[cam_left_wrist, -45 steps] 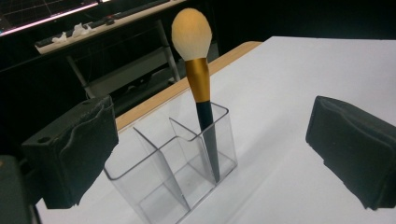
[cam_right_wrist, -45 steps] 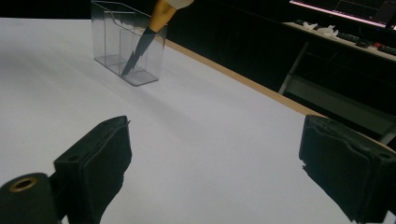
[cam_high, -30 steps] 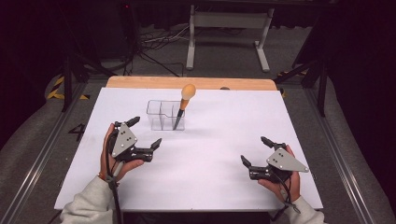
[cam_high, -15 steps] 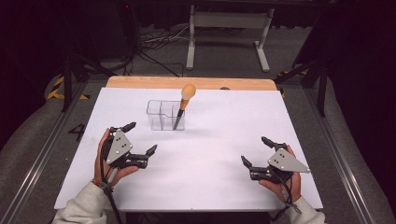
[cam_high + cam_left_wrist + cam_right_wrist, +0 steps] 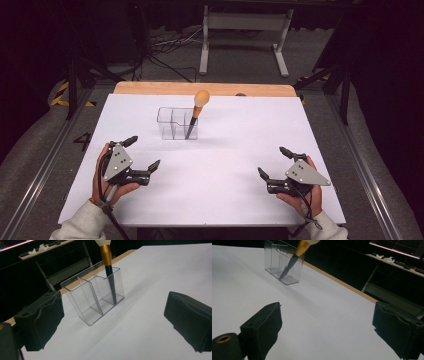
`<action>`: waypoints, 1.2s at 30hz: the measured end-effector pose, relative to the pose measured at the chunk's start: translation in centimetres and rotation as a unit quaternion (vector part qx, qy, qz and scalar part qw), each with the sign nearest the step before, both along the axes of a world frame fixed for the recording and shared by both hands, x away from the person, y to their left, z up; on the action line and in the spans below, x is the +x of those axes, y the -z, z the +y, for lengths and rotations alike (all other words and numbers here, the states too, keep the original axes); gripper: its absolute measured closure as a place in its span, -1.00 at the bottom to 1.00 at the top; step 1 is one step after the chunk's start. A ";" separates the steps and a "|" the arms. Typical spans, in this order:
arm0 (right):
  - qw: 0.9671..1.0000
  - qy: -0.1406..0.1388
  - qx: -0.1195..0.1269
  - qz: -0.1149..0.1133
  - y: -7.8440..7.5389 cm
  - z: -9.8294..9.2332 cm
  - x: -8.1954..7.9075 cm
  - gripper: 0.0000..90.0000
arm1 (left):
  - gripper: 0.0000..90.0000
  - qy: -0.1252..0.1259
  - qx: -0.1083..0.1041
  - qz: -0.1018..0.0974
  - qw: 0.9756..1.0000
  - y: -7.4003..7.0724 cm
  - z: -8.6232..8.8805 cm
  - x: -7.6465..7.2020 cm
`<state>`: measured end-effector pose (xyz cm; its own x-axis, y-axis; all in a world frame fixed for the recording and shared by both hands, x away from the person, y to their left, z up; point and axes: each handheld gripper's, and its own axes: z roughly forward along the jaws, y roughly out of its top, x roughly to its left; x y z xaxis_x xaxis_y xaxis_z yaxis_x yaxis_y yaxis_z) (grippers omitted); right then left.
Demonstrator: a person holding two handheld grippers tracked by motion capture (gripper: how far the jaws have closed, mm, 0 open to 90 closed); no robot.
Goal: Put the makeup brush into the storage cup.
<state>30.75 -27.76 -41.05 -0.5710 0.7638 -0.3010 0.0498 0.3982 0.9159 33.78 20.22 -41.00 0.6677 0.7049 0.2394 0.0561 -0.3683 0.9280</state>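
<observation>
- High view: my left tool and right tool both rest wide open, empty, on the white table. One clear plastic three-compartment holder stands well ahead, nearer the left tool.
- Left gripper view: one black-handled brush with gold ferrule leans in the holder's end compartment.
- Right gripper view: holder far off, up left.

A makeup brush with a black handle and gold ferrule is stood tilted, bristles up, in the right compartment of a clear organizer.
</observation>
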 end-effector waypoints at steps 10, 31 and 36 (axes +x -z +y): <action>1.000 0.000 0.002 0.000 0.0 -0.1 -0.2 -0.79 | -0.92 -0.001 0.012 0.006 1.000 0.7 0.9 -0.4; 1.000 0.009 -0.004 0.001 0.1 -0.7 -0.5 -0.80 | -0.93 -0.010 0.030 0.033 0.999 2.4 3.2 -1.3; 1.000 0.010 -0.008 0.004 0.3 -1.0 -0.8 -0.80 | -0.93 -0.012 0.024 0.043 0.999 3.0 4.0 -1.6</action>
